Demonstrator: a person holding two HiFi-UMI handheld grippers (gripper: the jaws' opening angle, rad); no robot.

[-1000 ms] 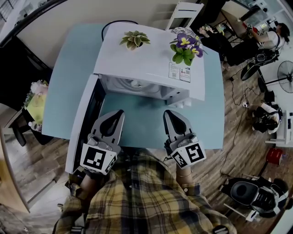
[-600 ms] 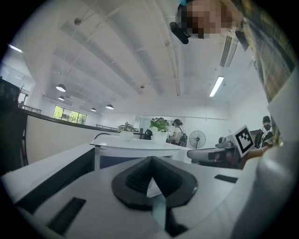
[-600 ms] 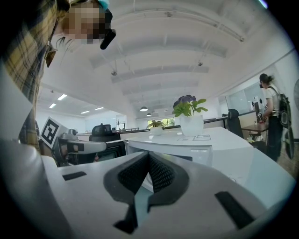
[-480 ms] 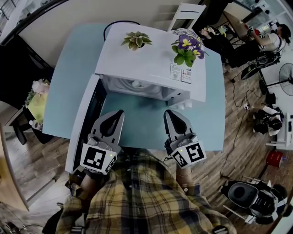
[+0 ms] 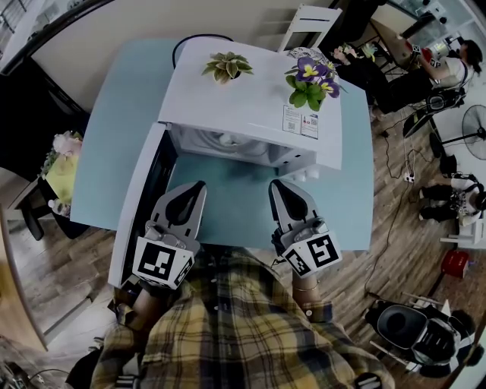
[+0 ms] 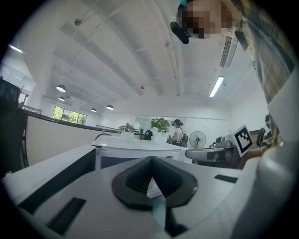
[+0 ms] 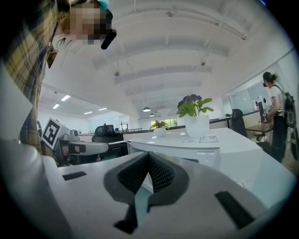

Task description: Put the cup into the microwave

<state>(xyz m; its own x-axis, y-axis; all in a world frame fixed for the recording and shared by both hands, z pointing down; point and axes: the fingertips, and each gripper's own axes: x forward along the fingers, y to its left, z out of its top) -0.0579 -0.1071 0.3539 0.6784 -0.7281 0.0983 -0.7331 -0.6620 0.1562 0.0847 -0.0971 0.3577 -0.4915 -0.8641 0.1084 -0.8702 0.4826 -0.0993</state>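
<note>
A white microwave [image 5: 250, 99] stands on the light blue table [image 5: 114, 129], its door [image 5: 140, 201] swung open to the left. Inside the cavity a pale rounded shape [image 5: 226, 141] shows; I cannot tell whether it is the cup. No cup is seen outside the microwave. My left gripper [image 5: 196, 185] hovers over the table's near edge beside the open door, shut and empty. My right gripper [image 5: 276, 185] is level with it on the right, in front of the cavity, also shut and empty. In the left gripper view the left gripper [image 6: 150, 161] faces the microwave [image 6: 135, 149]. In the right gripper view the right gripper [image 7: 148, 156] does too.
Two potted plants [image 5: 225, 65] [image 5: 309, 77] sit on top of the microwave. A white chair [image 5: 307, 19] stands behind the table. A person [image 5: 448, 64], a fan [image 5: 472, 118] and cables are off to the right on the wooden floor.
</note>
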